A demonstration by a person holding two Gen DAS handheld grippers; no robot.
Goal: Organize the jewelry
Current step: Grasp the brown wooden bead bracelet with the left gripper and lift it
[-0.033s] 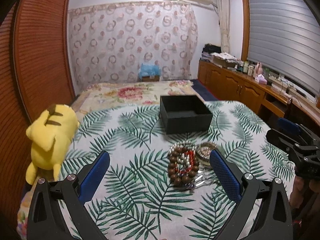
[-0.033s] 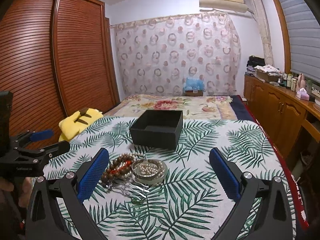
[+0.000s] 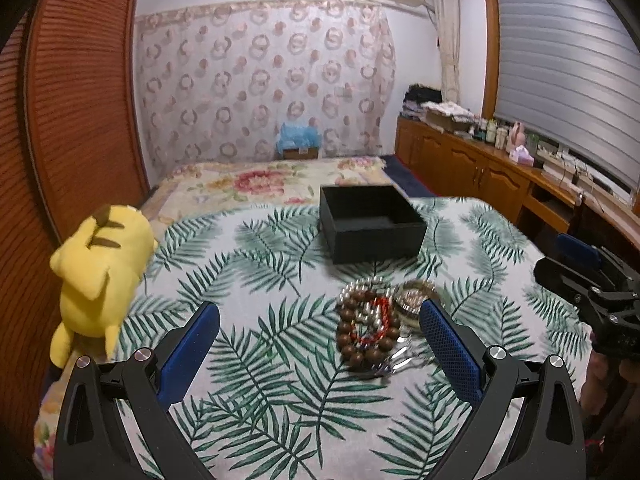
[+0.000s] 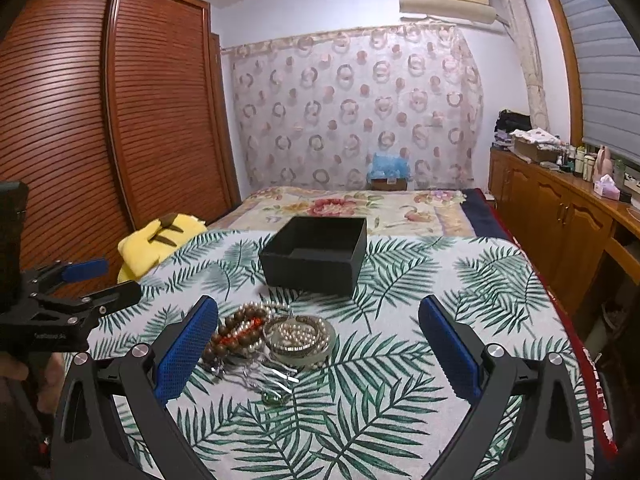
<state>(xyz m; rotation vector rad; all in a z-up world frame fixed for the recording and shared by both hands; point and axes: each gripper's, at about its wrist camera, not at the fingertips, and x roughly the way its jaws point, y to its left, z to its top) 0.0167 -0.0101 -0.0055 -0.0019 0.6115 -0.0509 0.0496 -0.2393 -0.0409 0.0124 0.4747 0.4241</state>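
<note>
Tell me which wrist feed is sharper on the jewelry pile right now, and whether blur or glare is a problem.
Right wrist view: sharper, wooden bead bracelet and pearls crisp, no glare. Left wrist view: motion-blurred, the jewelry pile smeared and the black box soft-edged. Both views show fisheye bending at the edges.

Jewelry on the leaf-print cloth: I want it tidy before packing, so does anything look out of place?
Yes. The jewelry lies heaped in front of the open black box: wooden beads overlap pearls, and a green pendant trails loose. Nothing looks broken.
</note>
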